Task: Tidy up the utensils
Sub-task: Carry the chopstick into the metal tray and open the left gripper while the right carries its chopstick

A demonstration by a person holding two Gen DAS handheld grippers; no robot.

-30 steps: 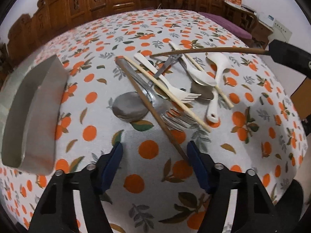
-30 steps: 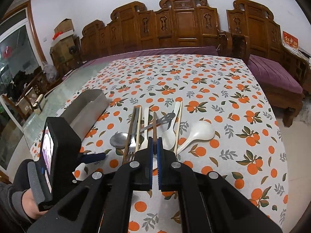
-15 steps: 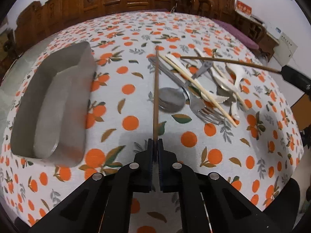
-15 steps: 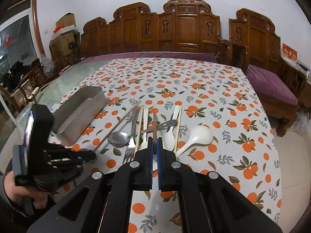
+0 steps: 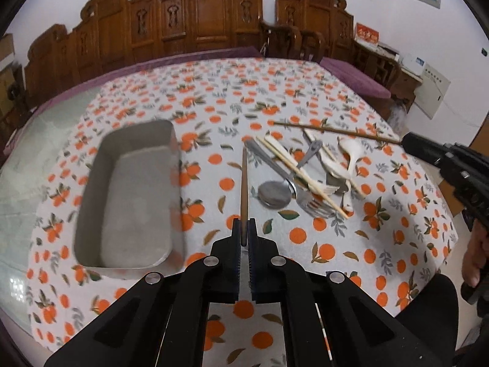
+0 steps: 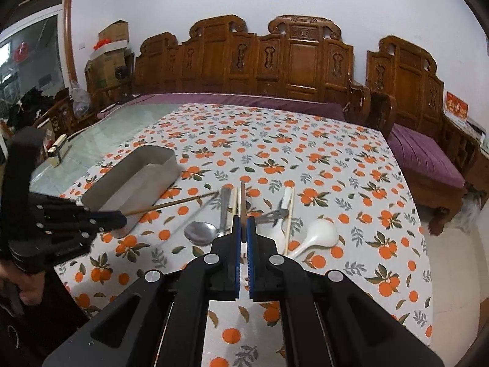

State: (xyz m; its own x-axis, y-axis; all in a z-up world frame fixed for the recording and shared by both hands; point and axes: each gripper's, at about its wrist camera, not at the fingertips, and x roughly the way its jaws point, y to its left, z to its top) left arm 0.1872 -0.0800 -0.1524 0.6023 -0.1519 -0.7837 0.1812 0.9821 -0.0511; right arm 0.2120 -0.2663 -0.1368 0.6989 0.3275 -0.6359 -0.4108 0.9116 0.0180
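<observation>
My left gripper (image 5: 243, 229) is shut on a brown chopstick (image 5: 244, 189) that sticks straight out above the tablecloth, right of the empty metal tray (image 5: 128, 195). My right gripper (image 6: 243, 227) is shut on a second brown chopstick (image 6: 242, 205), held above the utensil pile. In the left wrist view this chopstick (image 5: 333, 129) reaches over the pile from the right. The pile holds a metal spoon (image 5: 275, 194), a fork (image 5: 308, 200), pale chopsticks (image 5: 302, 174) and white spoons (image 5: 351, 156). In the right wrist view the left gripper (image 6: 117, 217) holds its chopstick (image 6: 177, 203) next to the tray (image 6: 134, 180).
An orange-patterned tablecloth (image 5: 232, 98) covers the table. Carved wooden benches with purple cushions (image 6: 421, 153) stand at the far and right sides. A bare glass strip (image 6: 101, 140) lies at the table's left. A hand (image 5: 473, 260) grips the right tool.
My left gripper closed on the brown chopstick from the pile, lifted it and swung left toward the tray. My right gripper has kept its chopstick and risen slightly.
</observation>
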